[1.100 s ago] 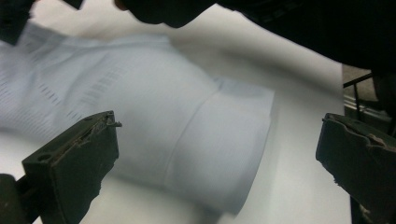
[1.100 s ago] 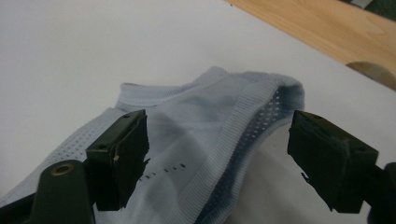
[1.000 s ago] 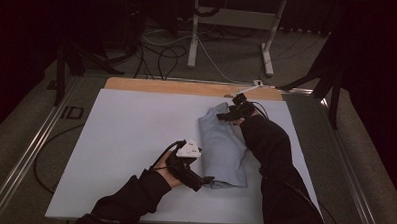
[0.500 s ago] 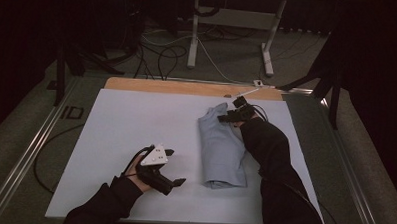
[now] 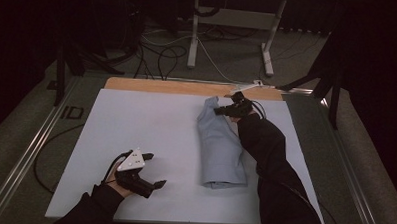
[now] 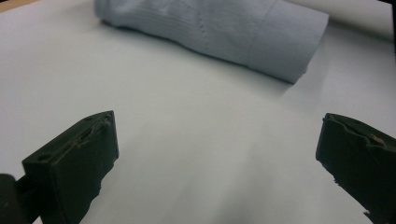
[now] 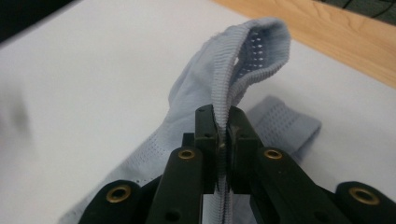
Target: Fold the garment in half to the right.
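A white mat (image 5: 151, 125) covers the wooden table (image 5: 157, 85); cables (image 5: 153, 50) and a white stand (image 5: 230, 18) lie at twelve o'clock.

The room is dim, its walls lost in darkness. A pale sheet (image 5: 150, 140) covers most of the wooden table (image 5: 177, 87), leaving a bare strip at the far edge. Grey carpet (image 5: 37, 101) lies around it. Beyond stands a white metal stand (image 5: 194, 42), with black cables (image 5: 153, 55) tangled on the floor at far left.

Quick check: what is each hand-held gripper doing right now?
Left hand-held gripper: open, holding nothing, over the table.
Right hand-held gripper: just closed on the ribbed edge of the light blue garment.
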`<state>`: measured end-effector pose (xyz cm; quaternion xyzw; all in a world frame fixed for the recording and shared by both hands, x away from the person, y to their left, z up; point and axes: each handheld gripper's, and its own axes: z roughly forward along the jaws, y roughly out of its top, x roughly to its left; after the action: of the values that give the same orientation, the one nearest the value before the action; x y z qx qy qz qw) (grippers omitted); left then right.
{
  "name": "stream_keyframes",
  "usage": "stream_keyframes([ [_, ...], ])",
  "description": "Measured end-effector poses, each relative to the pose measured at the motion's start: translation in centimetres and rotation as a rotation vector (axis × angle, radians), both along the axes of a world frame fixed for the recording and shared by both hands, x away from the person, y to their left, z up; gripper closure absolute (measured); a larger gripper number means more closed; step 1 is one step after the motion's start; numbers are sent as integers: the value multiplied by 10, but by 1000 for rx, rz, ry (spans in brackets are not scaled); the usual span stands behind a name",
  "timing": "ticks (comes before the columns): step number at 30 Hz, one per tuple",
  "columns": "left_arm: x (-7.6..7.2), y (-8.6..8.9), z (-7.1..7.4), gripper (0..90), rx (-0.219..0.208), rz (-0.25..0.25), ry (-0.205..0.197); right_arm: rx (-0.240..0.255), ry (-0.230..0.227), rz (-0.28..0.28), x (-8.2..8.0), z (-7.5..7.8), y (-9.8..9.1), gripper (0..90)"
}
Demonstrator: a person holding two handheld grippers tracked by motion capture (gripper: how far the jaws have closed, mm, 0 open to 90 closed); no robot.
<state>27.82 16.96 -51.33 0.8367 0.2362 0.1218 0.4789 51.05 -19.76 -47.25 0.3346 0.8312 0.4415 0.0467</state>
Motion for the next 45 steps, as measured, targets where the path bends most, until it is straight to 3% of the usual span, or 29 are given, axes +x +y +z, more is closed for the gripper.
stream_keyframes([
  [8, -2, 21, 2, 0, -18, 53, -17, -38, 52, -31, 9, -19, -4, 857],
  [17, -3, 38, -4, 0, -25, 93, -7, -77, 72, -44, 15, -32, -4, 856],
  [24, -4, 42, -5, 0, -29, 103, 0, -106, 86, -79, 18, -39, -6, 853],
  [28, -5, 42, -5, 0, -29, 102, 3, -146, 92, -105, 18, -43, -5, 822],
  [33, -5, 42, -6, 0, -26, 98, 6, -191, 88, -95, 15, -46, -3, 847],
  [37, -5, 42, -7, 0, -29, 99, 8, -198, 82, -97, 12, -46, -2, 855],
  [41, -5, 41, -6, 0, -28, 101, 3, -192, 87, -110, 13, -46, -3, 767],
  [42, -5, 41, -6, 0, -26, 101, 1, -189, 88, -106, 13, -46, -4, 688],
  [45, -5, 41, -6, 0, -32, 104, -2, -205, 77, -123, 12, -43, -7, 580],
])
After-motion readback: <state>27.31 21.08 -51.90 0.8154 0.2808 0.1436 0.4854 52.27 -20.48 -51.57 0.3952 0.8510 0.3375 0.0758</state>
